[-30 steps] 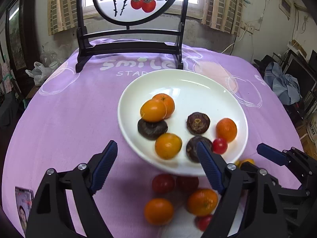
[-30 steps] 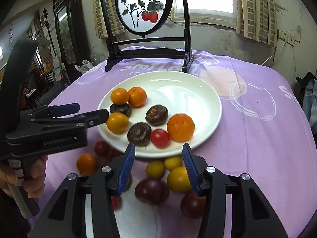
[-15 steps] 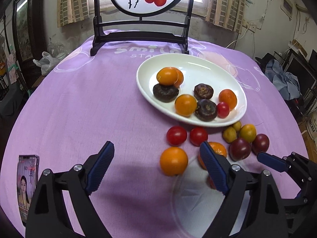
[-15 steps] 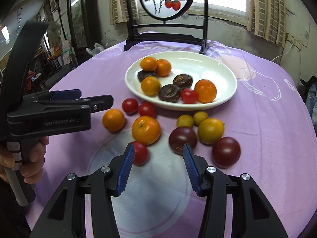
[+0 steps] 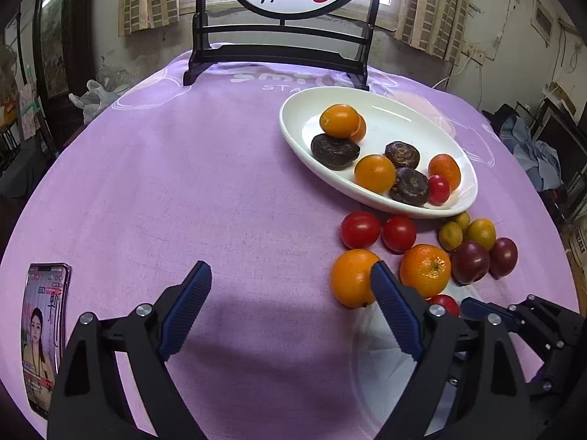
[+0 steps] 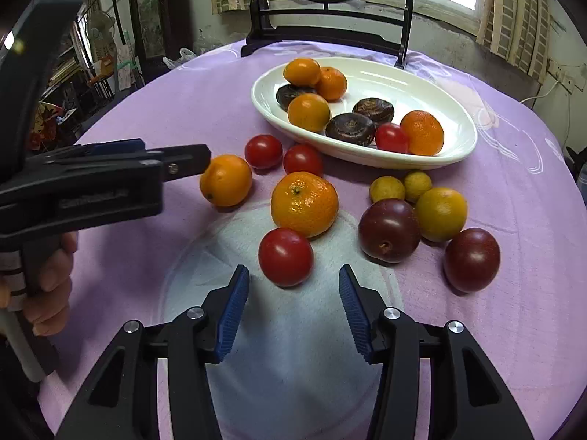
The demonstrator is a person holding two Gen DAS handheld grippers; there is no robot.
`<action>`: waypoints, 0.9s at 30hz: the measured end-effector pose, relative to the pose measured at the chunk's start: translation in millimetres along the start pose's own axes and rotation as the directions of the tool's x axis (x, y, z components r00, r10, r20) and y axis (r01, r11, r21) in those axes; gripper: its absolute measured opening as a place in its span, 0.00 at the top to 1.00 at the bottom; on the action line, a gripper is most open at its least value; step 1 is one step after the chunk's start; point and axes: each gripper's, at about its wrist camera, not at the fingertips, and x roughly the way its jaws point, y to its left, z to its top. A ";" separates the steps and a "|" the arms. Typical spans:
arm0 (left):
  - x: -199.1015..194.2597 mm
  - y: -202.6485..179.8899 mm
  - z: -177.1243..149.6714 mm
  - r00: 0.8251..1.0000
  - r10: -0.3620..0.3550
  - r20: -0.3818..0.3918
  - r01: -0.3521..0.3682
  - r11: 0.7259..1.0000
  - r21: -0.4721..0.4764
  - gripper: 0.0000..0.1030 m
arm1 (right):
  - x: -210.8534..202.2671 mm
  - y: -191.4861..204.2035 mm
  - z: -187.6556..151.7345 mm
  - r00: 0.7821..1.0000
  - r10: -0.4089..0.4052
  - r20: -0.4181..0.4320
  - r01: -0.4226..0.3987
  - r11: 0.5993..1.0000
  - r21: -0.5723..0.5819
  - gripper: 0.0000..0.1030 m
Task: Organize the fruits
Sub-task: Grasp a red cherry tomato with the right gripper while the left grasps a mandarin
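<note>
Both grippers have been drawn back from the white plate (image 6: 458, 146) since the earlier frames, so the loose fruit is now fully seen. At left, the left gripper (image 5: 290, 308) is held wide and empty over bare purple surface (image 5: 183, 183), its right finger just beside an orange (image 6: 225, 180); that fruit could be nudged and rolled if the gripper is swung sideways. Further right, the right gripper (image 6: 293, 311) is spread wide, empty, facing a red tomato (image 6: 285, 256) that lies against a mandarin (image 6: 304, 203). A fast closure could squeeze the tomato out or bruise it, and the plums (image 6: 389, 229) nearby could be knocked toward the edge.
</note>
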 end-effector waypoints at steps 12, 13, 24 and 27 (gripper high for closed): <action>6.7 -2.9 -1.6 1.000 -0.006 -0.020 0.006 1.000 0.001 0.15 | 6.5 6.2 2.5 1.000 -0.022 0.011 0.022 1.000 0.006 0.70; 7.6 -2.5 -2.1 1.000 -0.002 -0.023 0.002 1.000 0.002 0.15 | 5.4 4.9 1.5 1.000 -0.021 0.012 0.021 1.000 0.012 0.70; 5.4 -7.3 -4.7 1.000 -0.019 -0.013 0.019 1.000 0.015 0.14 | -16.5 -18.9 -22.1 0.999 -0.015 0.049 0.010 0.995 0.099 0.70; 3.0 -11.3 -6.4 0.999 -0.031 -0.007 0.031 0.999 0.029 0.14 | -20.8 -23.5 -26.2 0.998 -0.011 0.061 0.004 0.994 0.111 0.70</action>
